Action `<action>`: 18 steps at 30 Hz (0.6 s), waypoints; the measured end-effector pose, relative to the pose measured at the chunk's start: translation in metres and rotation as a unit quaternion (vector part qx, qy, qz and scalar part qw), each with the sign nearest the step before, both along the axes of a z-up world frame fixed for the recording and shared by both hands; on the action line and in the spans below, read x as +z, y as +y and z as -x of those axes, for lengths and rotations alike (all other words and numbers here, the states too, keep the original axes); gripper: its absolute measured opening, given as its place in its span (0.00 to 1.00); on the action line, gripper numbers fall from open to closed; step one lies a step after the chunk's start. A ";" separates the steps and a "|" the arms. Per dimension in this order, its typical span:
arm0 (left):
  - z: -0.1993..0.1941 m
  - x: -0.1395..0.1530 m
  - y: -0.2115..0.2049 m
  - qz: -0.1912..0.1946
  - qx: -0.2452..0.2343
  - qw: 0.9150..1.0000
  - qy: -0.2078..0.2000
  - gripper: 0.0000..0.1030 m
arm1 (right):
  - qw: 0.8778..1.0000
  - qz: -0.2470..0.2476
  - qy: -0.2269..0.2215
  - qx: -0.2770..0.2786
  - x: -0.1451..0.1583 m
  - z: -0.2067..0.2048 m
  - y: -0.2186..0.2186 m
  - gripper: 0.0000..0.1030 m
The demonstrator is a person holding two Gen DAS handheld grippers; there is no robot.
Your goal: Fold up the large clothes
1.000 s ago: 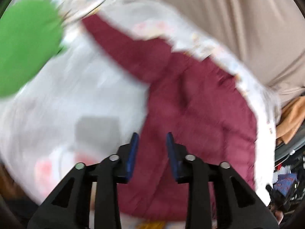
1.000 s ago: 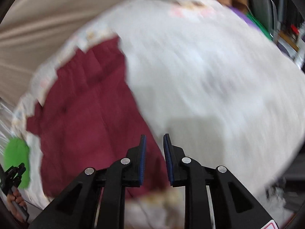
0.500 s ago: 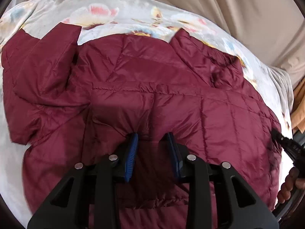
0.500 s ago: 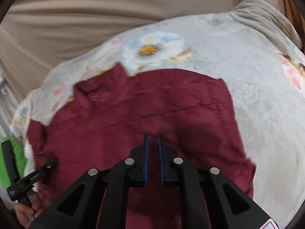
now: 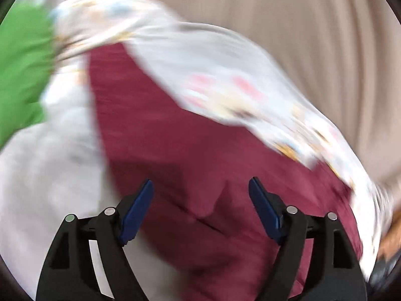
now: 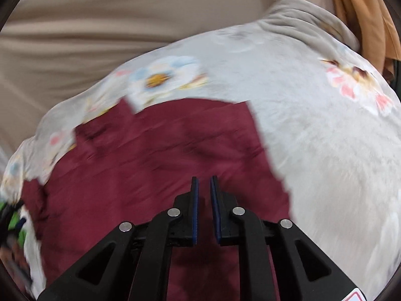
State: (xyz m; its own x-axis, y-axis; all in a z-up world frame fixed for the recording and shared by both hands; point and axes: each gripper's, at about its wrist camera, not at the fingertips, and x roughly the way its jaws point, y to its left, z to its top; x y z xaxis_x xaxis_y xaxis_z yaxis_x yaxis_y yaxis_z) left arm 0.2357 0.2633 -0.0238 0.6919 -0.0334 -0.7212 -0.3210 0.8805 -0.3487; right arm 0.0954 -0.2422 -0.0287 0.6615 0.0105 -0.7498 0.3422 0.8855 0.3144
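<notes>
Left claw (image 5: pixel 200 188): spread wide and opening, nothing pinched; its blue pads (image 5: pixel 136 210) hang above the jacket with cloth showing between them but not pressed.
Right claw (image 6: pixel 204 185): narrow gap, jaws opening; the pads (image 6: pixel 195 208) stand just apart over the jacket and I cannot see any cloth caught between them.
Jacket (image 6: pixel 155 165): one dark red garment, lying spread on the flowered bedcover; in the right view it fills the middle and left, and both claws point down at it.
Jacket look: creased, with a raised tab or collar at its far left edge in the right view; the left view is too blurred for seams.
Jacket edges: in the right view the right-hand edge runs in a ragged diagonal from the top centre down past the claw; the far edge lies just short of the bedcover's blue flower.
Bedcover (image 6: pixel 325 150): one, pale grey with pink and blue flowers; broad bare stretch to the right of the jacket, narrower strip beyond it.
Curtain (image 6: pixel 100 25): beige folds behind the bed, closing off the far side.
Green thing (image 5: pixel 22 75): one blurred green shape at the left view's upper left, past the bedcover's edge.
Orange cloth (image 6: pixel 363 12): one piece hanging at the right view's top right.
</notes>
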 end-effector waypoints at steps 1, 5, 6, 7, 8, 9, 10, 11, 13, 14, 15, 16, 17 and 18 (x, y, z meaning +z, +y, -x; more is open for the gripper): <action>-0.004 -0.005 0.027 0.017 0.028 0.999 0.007 0.74 | 1.000 -0.011 0.006 0.015 -0.001 0.007 0.014 0.14; -0.023 -0.031 0.115 0.080 0.127 0.988 0.028 0.74 | 0.998 -0.038 0.029 0.029 -0.009 0.016 0.046 0.17; -0.027 -0.034 0.126 0.079 0.138 0.987 0.028 0.74 | 0.998 -0.048 0.035 0.032 -0.011 0.019 0.055 0.17; -0.033 -0.037 0.135 0.077 0.145 0.986 0.027 0.74 | 0.997 -0.052 0.038 0.036 -0.012 0.020 0.061 0.18; -0.042 -0.043 0.145 0.083 0.148 0.985 0.026 0.74 | 0.997 -0.052 0.043 0.043 -0.012 0.022 0.070 0.18; -0.044 -0.047 0.147 0.090 0.151 0.984 0.026 0.74 | 0.997 -0.045 0.047 0.049 -0.012 0.024 0.080 0.19; -0.049 -0.052 0.152 0.108 0.154 0.982 0.025 0.73 | 0.996 -0.040 0.050 0.054 -0.012 0.026 0.087 0.21; -0.054 -0.058 0.157 0.132 0.159 0.978 0.021 0.69 | 0.996 -0.037 0.053 0.059 -0.011 0.026 0.093 0.22; -0.059 -0.060 0.157 0.150 0.160 0.976 0.009 0.42 | 0.996 -0.037 0.057 0.065 -0.011 0.029 0.102 0.24; -0.066 -0.059 0.154 0.168 0.134 0.977 0.000 0.03 | 0.995 -0.038 0.059 0.067 -0.011 0.030 0.105 0.25; -0.071 -0.053 0.151 0.173 0.117 0.978 0.000 0.02 | 0.995 -0.037 0.060 0.067 -0.010 0.030 0.108 0.25; -0.070 -0.040 0.144 0.166 0.107 0.980 -0.020 0.02 | 0.995 -0.035 0.061 0.068 -0.011 0.032 0.111 0.26; -0.068 -0.028 0.137 0.156 0.092 0.983 -0.037 0.01 | 0.995 -0.034 0.062 0.068 -0.010 0.033 0.113 0.26; -0.069 -0.011 0.126 0.143 0.073 0.986 -0.053 0.01 | 0.995 -0.035 0.061 0.067 -0.010 0.034 0.114 0.26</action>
State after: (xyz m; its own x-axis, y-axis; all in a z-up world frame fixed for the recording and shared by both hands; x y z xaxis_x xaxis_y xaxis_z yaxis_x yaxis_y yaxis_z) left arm 0.3045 0.3890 -0.0353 0.7753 -0.1194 -0.6202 -0.3847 0.6894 -0.6138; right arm 0.0615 -0.1280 -0.0382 0.5546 0.1465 -0.8191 0.2625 0.9033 0.3393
